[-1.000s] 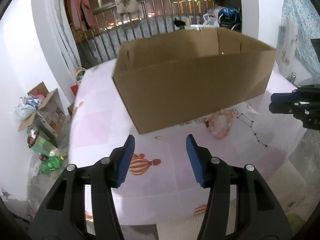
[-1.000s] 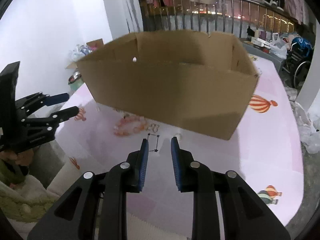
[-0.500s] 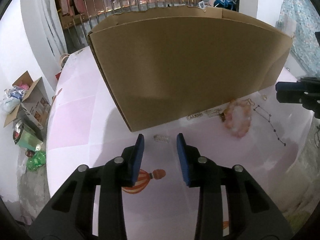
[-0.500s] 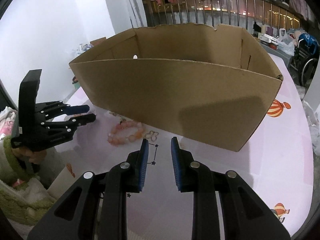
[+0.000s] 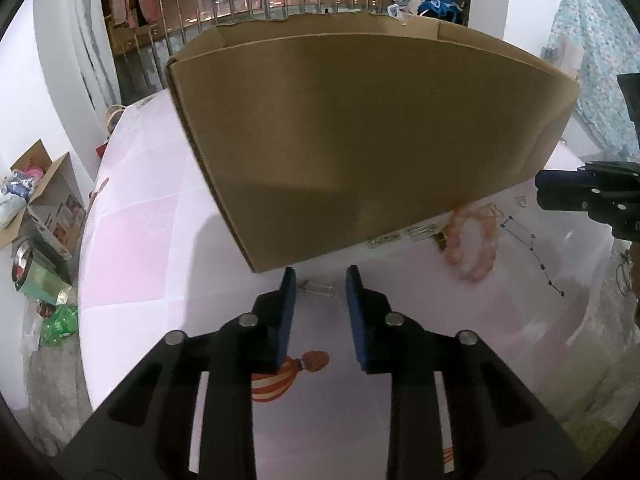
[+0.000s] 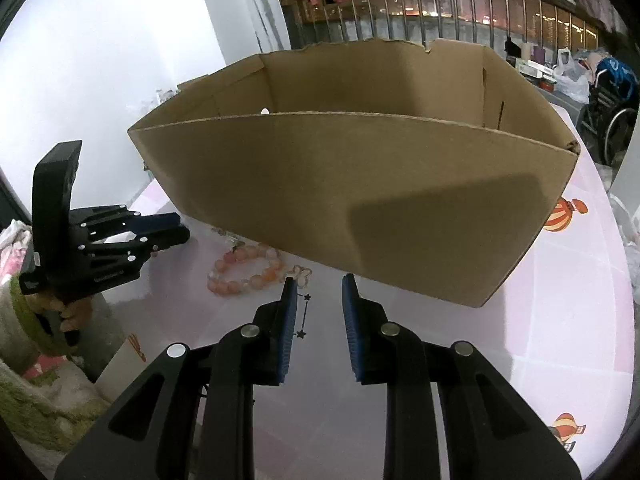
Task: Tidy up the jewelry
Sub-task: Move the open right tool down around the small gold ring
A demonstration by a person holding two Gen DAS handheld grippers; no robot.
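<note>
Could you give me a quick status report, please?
Left gripper closing around small silver clip. Right gripper idle, empty. Cardboard box close ahead.

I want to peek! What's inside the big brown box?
Inside the cardboard box, only bare brown walls and a small pale hole show from the right wrist view. The near wall hides the bottom, so any jewelry there cannot be seen.

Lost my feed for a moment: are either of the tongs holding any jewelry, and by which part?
Nothing is held. The left tongs are closing around a small silver clip on the table, pads not touching it. The right tongs are empty.
</note>
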